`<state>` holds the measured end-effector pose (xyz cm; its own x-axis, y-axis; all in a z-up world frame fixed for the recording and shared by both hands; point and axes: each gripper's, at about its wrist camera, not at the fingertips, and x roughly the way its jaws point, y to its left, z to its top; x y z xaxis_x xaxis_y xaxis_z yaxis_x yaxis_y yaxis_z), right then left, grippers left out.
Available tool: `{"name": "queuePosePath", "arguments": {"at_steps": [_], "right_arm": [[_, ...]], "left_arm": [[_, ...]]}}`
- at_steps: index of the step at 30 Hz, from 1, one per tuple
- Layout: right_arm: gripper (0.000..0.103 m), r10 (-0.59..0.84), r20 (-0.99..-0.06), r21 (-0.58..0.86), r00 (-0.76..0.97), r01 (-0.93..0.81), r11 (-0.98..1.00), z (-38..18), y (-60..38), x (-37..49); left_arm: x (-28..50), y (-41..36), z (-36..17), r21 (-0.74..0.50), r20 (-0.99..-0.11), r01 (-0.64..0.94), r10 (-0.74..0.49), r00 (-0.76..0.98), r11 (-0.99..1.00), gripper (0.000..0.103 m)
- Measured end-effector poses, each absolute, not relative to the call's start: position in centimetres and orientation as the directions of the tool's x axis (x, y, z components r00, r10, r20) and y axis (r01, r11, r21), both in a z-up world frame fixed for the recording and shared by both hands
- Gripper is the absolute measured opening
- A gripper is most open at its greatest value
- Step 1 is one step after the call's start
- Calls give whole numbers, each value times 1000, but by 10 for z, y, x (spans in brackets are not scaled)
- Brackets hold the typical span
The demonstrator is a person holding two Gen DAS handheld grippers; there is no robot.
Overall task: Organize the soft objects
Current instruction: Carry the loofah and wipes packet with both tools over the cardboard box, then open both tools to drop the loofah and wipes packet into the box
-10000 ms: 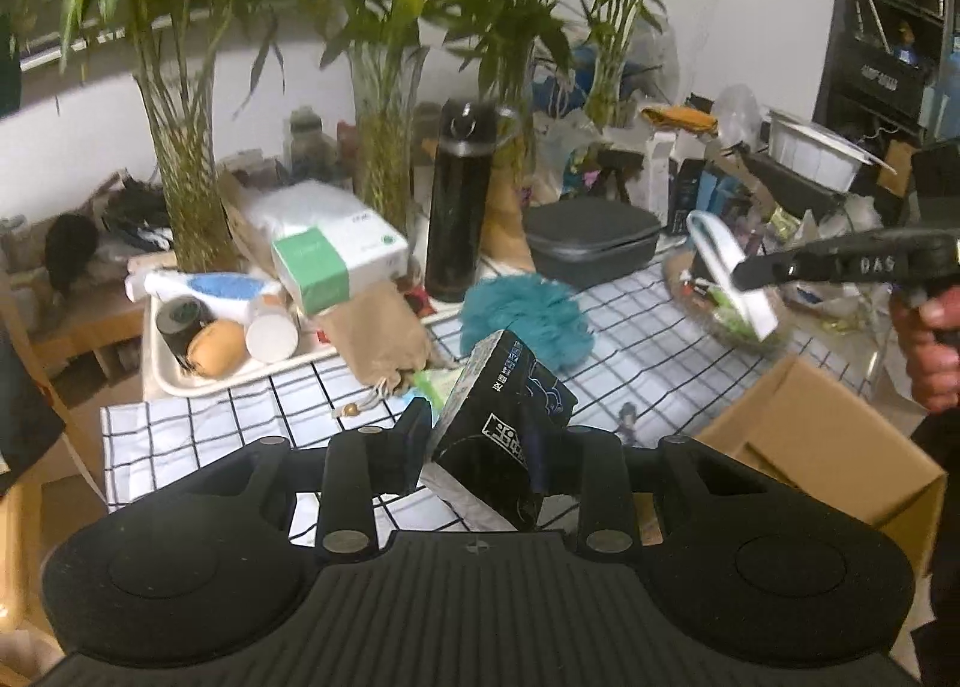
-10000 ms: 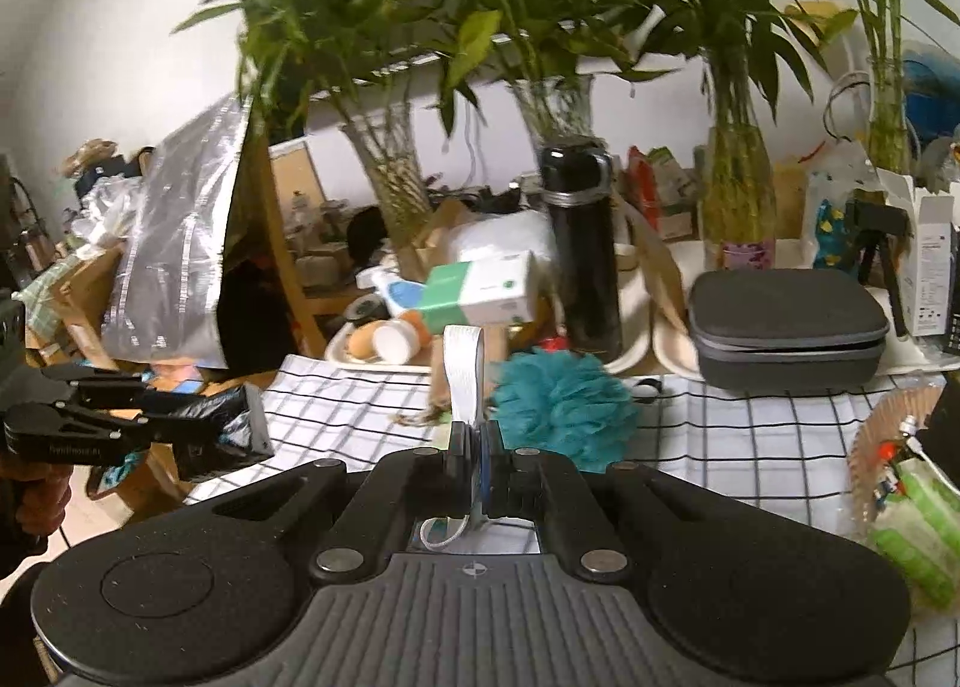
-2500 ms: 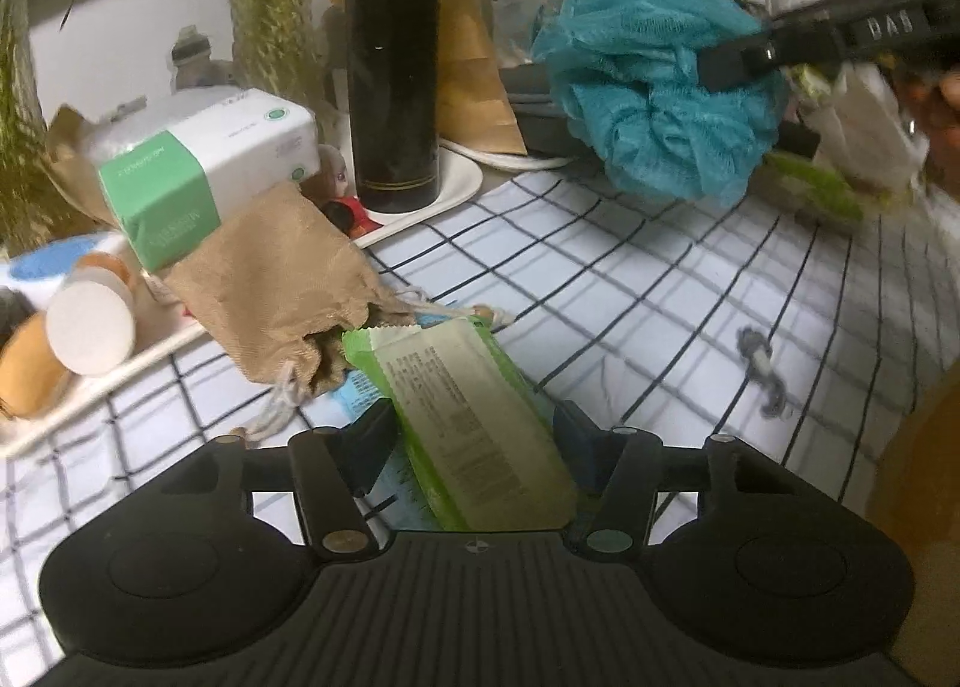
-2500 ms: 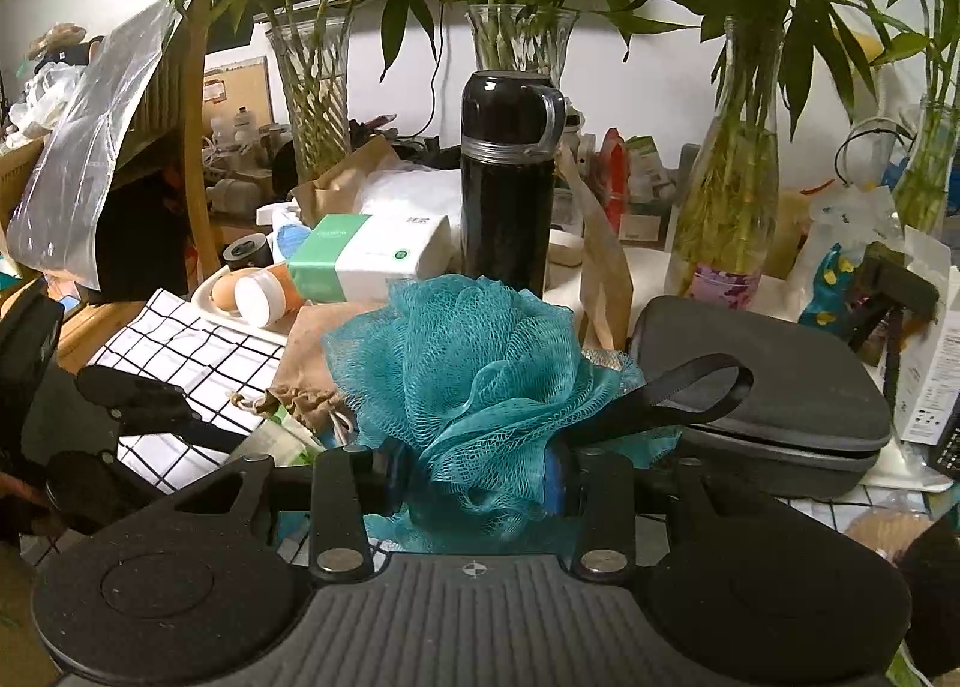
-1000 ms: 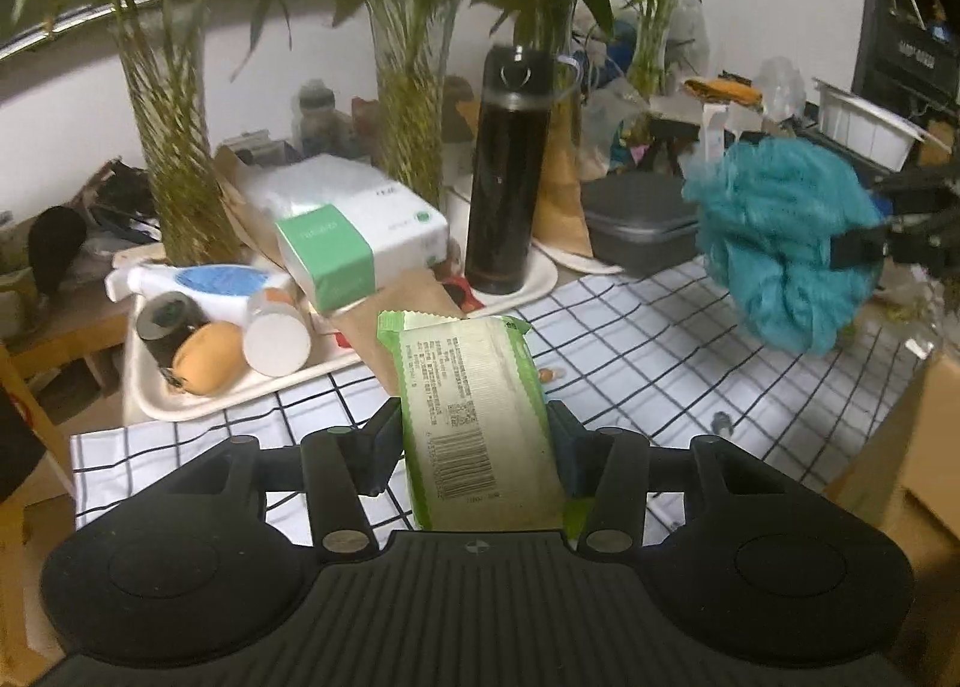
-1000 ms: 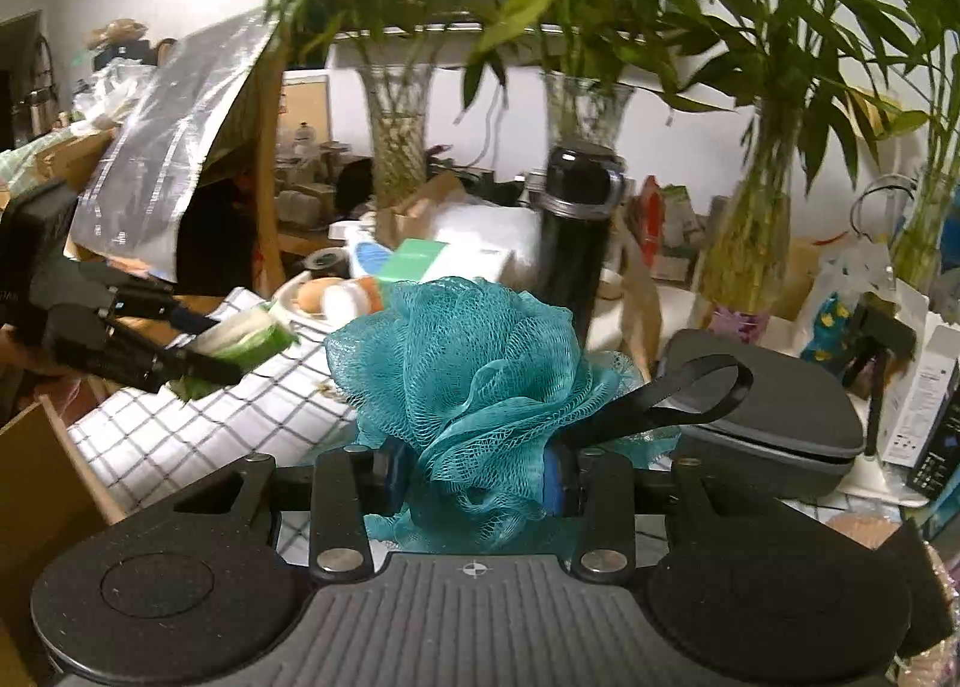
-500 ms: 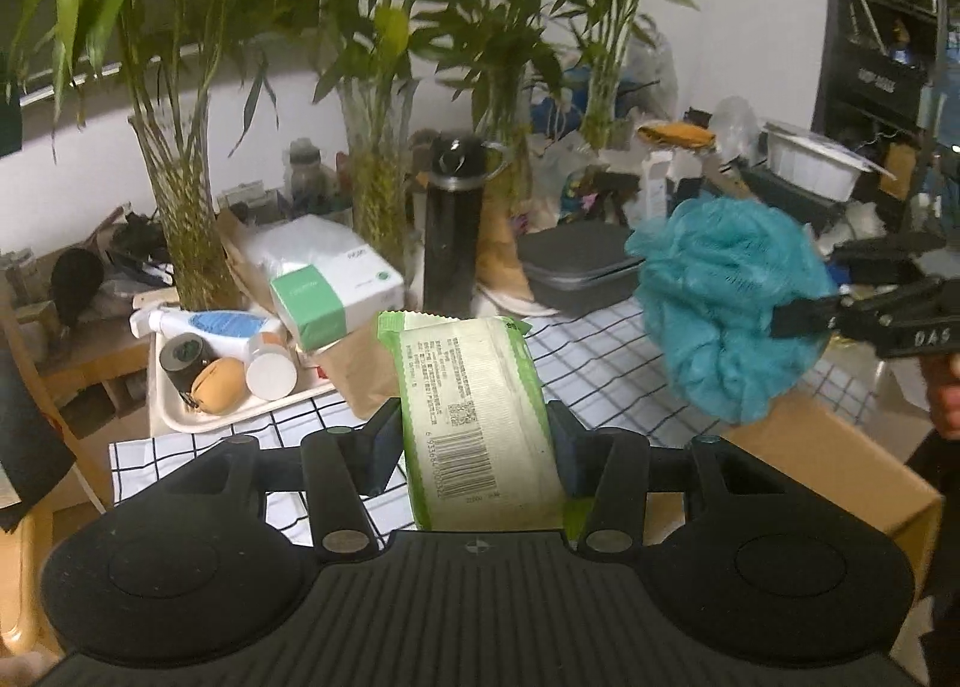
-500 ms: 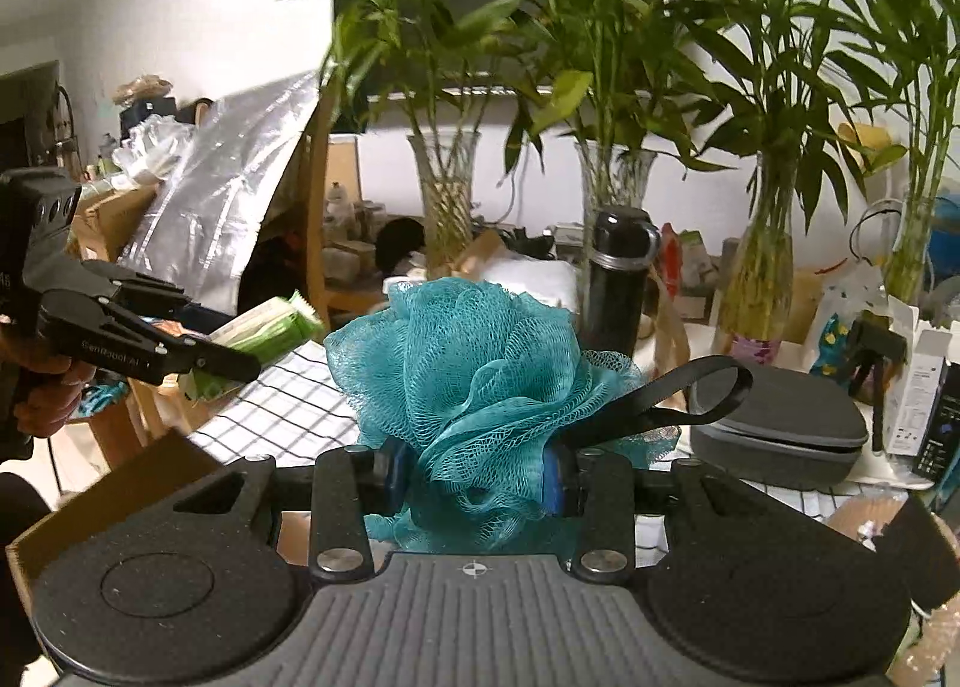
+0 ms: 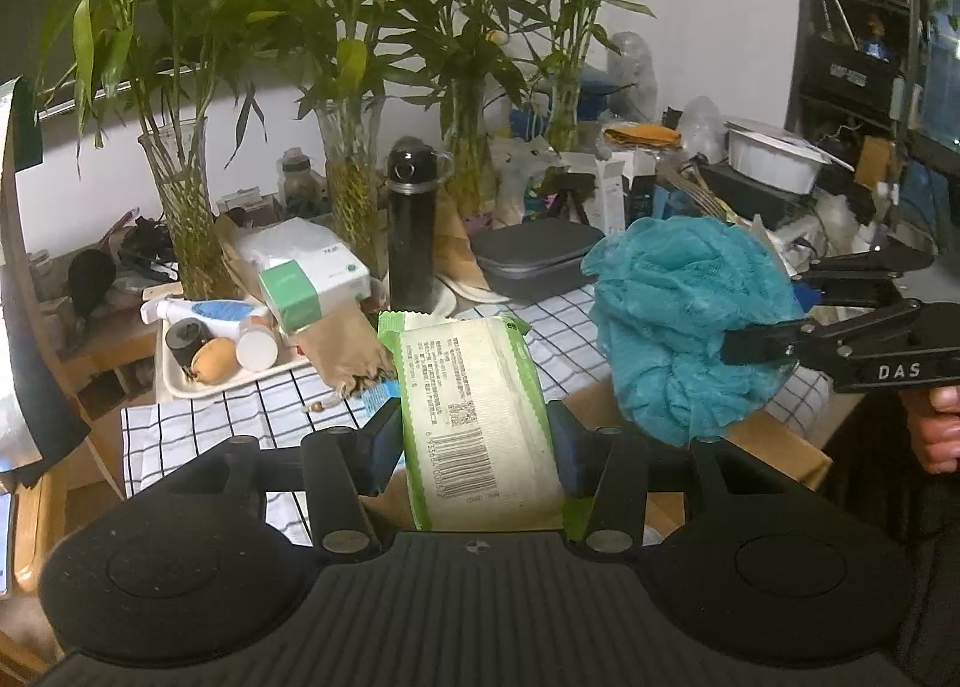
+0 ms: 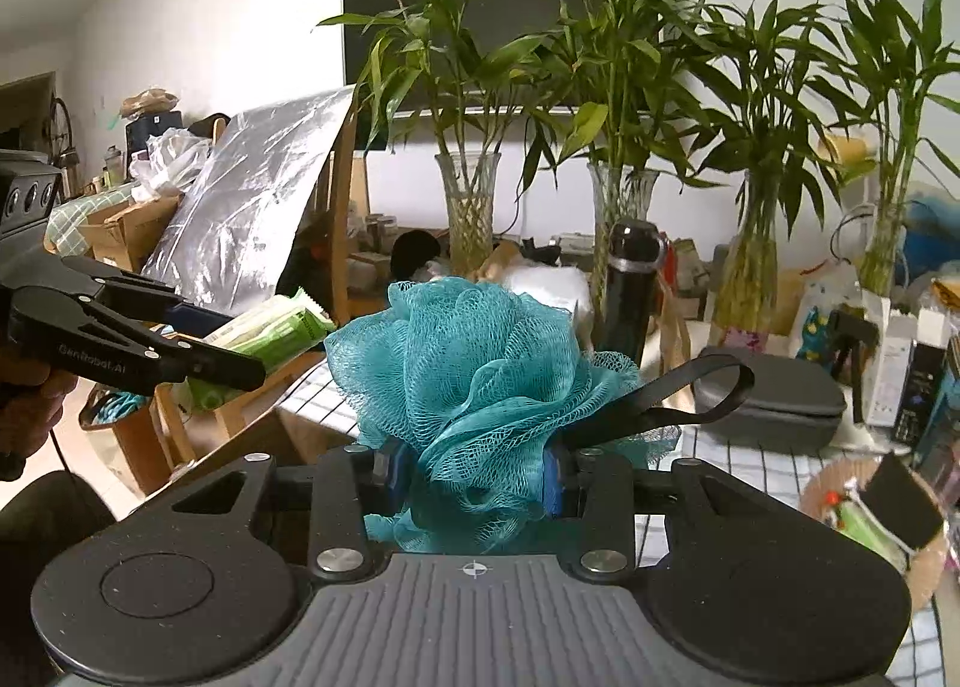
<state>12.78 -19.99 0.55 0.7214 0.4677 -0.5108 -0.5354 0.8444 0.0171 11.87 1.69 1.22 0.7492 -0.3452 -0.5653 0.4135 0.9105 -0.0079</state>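
- Above the near table edge, your left gripper (image 9: 474, 441) is clamped on the wipes pack (image 9: 477, 417); 2.5 s ago that pack lay flat on the checked cloth (image 9: 558, 315) beside the brown pouch (image 9: 345, 348), so it has been lifted clear.
- Your right gripper (image 10: 474, 474) is clenched on the blue loofah (image 10: 474, 381), black strap (image 10: 672, 399) trailing to the right. Since 2.5 s ago it has travelled from in front of the flask (image 10: 630, 279) back toward you.
- Both items now hang over the cardboard box (image 9: 774, 441) at the near edge. Judgement: both pick-ups are done, and the drop into the box comes next.
- Left view only: the box's open flap sits directly under the loofah (image 9: 684, 327), and the tray (image 9: 174, 381) of bottles lies far left. Box interior is hidden behind the gripper body.
- Right view only: the pack (image 10: 270, 339) is seen side-on in the left gripper (image 10: 240, 348), held roughly level and left of the loofah, apart from it. Here the box is mostly hidden.
- Risk, as judgement: the strap could snag on a finger at release.
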Motion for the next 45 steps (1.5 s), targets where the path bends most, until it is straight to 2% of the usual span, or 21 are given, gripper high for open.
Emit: {"name": "queuePosePath", "arguments": {"at_steps": [11,21,23,24,25,27,28,39,45], "right_arm": [[44,455,-575,-15,681,-564,825,-6,-195,93],[45,448,-598,-13,664,-568,823,-8,-190,90],[52,450,-616,-7,647,-575,818,-11,-187,92],[64,454,-624,1,635,-581,814,-12,-186,93],[80,461,-624,7,632,-585,811,-14,-185,92],[95,459,-610,4,646,-576,817,-14,-184,91],[100,463,-605,9,648,-577,817,-13,-185,90],[103,442,-639,81,629,-516,853,-15,-205,89],[103,410,-653,59,637,-496,866,-15,-208,85]], "left_arm": [[100,2,-9,-37,-632,352,-295,717,935,49],[95,1,-13,-45,-646,308,-263,717,950,49],[94,-2,-14,-32,-645,308,-255,720,951,50],[92,-4,-14,-20,-638,319,-258,726,948,53],[90,-6,-14,-7,-632,327,-257,731,945,65],[85,-8,-12,7,-620,333,-258,741,943,79],[82,-8,-11,14,-610,338,-260,748,941,80],[68,-3,-14,43,-632,350,-246,735,936,80],[63,5,-15,33,-639,339,-240,731,940,80]]}}
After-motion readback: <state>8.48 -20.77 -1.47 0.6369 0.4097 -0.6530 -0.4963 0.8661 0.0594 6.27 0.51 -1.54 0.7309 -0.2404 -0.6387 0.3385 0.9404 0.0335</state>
